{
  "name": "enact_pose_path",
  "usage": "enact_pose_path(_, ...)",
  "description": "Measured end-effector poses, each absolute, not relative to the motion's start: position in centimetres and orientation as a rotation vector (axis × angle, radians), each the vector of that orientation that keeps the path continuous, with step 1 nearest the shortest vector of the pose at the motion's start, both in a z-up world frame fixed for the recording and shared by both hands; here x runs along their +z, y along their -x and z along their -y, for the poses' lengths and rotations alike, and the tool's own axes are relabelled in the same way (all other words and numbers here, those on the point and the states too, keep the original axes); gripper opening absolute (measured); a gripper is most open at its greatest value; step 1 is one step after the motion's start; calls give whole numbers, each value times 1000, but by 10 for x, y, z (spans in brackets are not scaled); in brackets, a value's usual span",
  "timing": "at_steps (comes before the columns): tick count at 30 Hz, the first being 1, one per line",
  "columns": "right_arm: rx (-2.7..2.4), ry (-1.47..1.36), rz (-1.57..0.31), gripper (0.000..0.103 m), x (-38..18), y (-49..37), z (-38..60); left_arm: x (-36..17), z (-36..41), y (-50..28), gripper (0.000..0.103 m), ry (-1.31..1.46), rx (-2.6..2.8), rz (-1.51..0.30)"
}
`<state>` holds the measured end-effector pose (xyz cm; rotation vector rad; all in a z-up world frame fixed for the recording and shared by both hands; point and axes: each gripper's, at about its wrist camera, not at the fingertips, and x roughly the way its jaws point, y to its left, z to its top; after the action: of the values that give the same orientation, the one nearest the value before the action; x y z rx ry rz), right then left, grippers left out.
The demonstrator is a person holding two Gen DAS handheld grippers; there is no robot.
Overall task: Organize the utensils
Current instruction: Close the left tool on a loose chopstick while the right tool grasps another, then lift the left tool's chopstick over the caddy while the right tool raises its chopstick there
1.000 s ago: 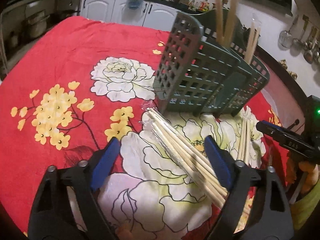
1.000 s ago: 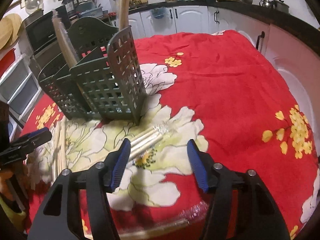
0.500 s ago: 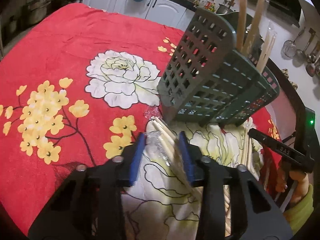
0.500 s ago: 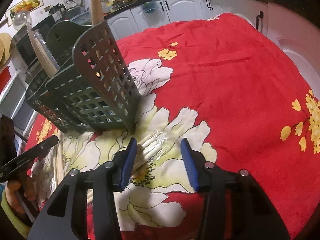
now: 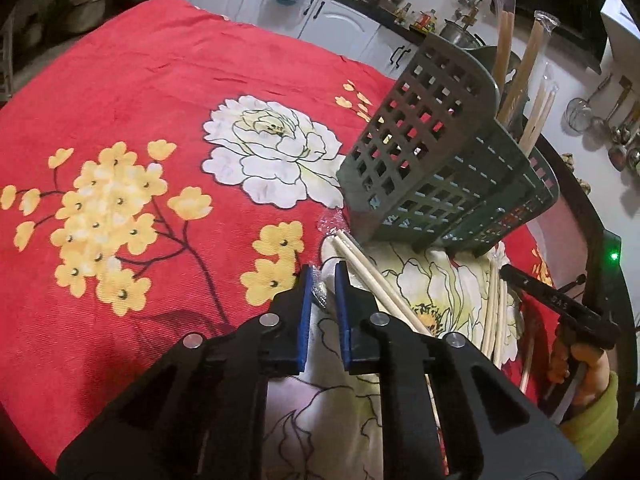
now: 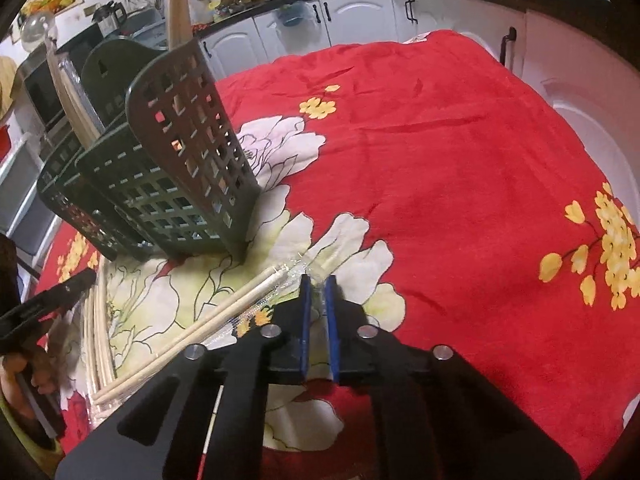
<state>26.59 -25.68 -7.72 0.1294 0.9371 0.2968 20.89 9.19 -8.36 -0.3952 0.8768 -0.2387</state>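
A red flowered cloth point(image 5: 168, 92) covers the tabletop, white kitchen cabinets point(image 6: 360, 12) behind. Left gripper point(image 5: 322, 280) closing and right gripper point(image 6: 315, 286) clamped on the plastic wrap point(image 6: 294, 270) of the chopsticks point(image 6: 224, 316).

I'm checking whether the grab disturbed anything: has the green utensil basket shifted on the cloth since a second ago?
No. The green utensil basket still stands with its corner beside the white flower print.

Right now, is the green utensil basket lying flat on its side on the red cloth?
No, the green utensil basket stands upright on the red cloth, with wrapped chopsticks sticking up out of it.
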Motion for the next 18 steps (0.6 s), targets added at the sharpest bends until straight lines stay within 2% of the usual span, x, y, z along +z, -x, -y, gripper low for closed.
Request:
enact_pose_path(8, 255, -176, -874, 4, -63, -250, 275, -78, -100, -196, 6, 421, -236, -846)
enact_pose_path(18, 258, -139, -717, 4, -21, -222, 273, -51, -96, -177, 5, 434, -286, -767)
